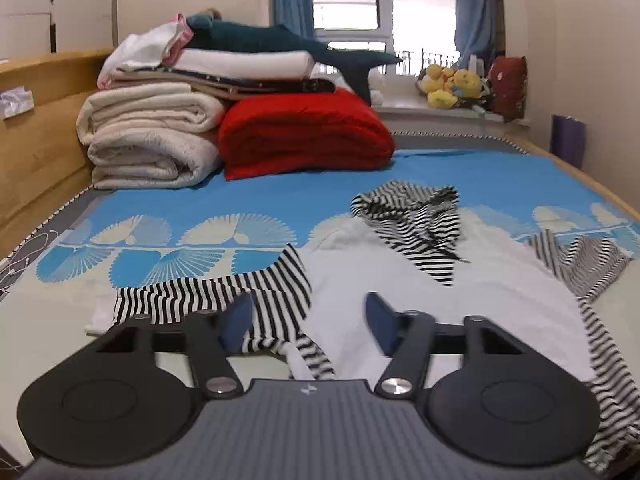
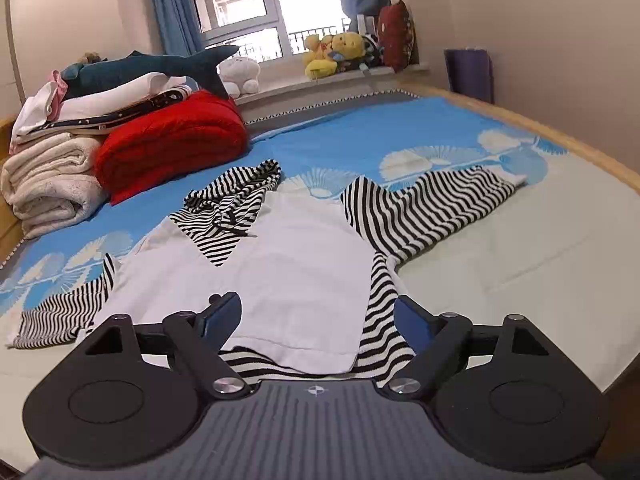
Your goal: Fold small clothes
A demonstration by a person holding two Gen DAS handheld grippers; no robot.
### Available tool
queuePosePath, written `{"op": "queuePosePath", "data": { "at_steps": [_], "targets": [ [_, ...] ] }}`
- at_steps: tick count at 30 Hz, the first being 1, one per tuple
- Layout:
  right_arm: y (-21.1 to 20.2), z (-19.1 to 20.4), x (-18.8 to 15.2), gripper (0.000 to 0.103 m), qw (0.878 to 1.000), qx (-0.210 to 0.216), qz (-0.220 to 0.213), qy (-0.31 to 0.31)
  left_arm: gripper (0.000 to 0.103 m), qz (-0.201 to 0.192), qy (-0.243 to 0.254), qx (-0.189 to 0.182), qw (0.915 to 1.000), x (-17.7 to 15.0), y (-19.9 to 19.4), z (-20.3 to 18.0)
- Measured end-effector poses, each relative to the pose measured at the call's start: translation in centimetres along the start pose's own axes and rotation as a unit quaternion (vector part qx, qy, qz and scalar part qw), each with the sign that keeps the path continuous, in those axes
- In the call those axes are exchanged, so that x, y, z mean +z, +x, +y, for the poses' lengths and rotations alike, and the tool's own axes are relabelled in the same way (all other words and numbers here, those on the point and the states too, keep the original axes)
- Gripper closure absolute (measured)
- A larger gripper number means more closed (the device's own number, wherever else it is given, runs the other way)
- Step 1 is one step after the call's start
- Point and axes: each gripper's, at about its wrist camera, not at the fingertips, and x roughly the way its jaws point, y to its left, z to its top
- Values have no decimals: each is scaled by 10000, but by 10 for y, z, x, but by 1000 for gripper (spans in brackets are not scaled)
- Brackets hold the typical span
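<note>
While the hoodie (image 2: 288, 248) lies flat, you start the sleeve fold.
Your left gripper (image 1: 308, 322) and right gripper (image 2: 316, 316) gape empty; next, pinch a striped sleeve (image 2: 424, 204) and fold it inward.

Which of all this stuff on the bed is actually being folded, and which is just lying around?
Being folded: the striped hoodie, both tools over it.

Just lying around: red quilt, cream blankets, shark plush, yellow toys.

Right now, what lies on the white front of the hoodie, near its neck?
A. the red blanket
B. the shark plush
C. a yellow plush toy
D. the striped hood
D: the striped hood is flopped forward onto the hoodie, drawstrings trailing over the white chest.
</note>
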Motion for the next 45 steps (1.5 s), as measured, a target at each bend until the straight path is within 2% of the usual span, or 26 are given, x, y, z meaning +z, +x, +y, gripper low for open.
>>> {"op": "queuePosePath", "data": {
  "at_steps": [6,11,14,17,18,22,26,28,31,33,35,37,38,39,40,41,43,45],
  "targets": [
    [0,10,-10,21,9969,-217,-264,-715,67,114,13,173,9998,23,77,41],
    [2,16,-7,21,9939,-187,-210,-1067,72,229,-155,494,9984,29,141,92],
    [7,26,-4,21,9906,-225,-20,-1347,72,309,-191,665,9971,19,170,122],
    [10,43,12,28,9876,-169,71,-1560,72,513,-849,783,9920,2,190,164],
    [11,49,21,29,9872,-89,23,-1592,72,592,-1066,868,9887,-4,196,177],
    [27,82,61,29,9862,176,-291,-1618,72,1081,-1923,1279,9669,-33,219,228],
    [58,118,102,29,9852,649,-475,-1515,69,1300,-2650,1509,9435,-53,230,269],
    [75,136,114,34,9803,946,-591,-1632,67,1360,-3001,1569,9310,-61,231,285],
    [98,155,119,41,9705,1164,-771,-1967,64,1409,-3410,1516,9170,-70,232,300],
    [112,157,111,44,9667,1254,-854,-2062,64,1485,-3516,1484,9123,-73,231,301],
    [123,154,103,50,9691,1242,-697,-2015,64,1525,-3594,1601,9066,-76,235,302],
    [137,152,101,56,9765,1068,-324,-1842,65,1493,-3717,1608,9021,-76,238,302],
    [143,150,103,57,9787,1074,-241,-1732,67,1484,-3725,1617,9017,-76,240,301],
    [147,148,104,59,9797,1145,-176,-1633,91,1451,-3701,1609,9034,-74,242,299],
    [150,146,106,63,9797,1199,-160,-1601,100,1433,-3662,1587,9056,-72,244,296],
    [152,144,108,65,9788,1221,-188,-1631,100,1366,-3574,1720,9078,-68,244,290],
    [156,140,110,70,9785,1109,-190,-1729,100,1176,-3238,2002,9172,-50,240,271],
    [163,132,112,73,9817,952,-10,-1646,100,876,-2953,1923,9317,-22,231,245]
  ]
}}
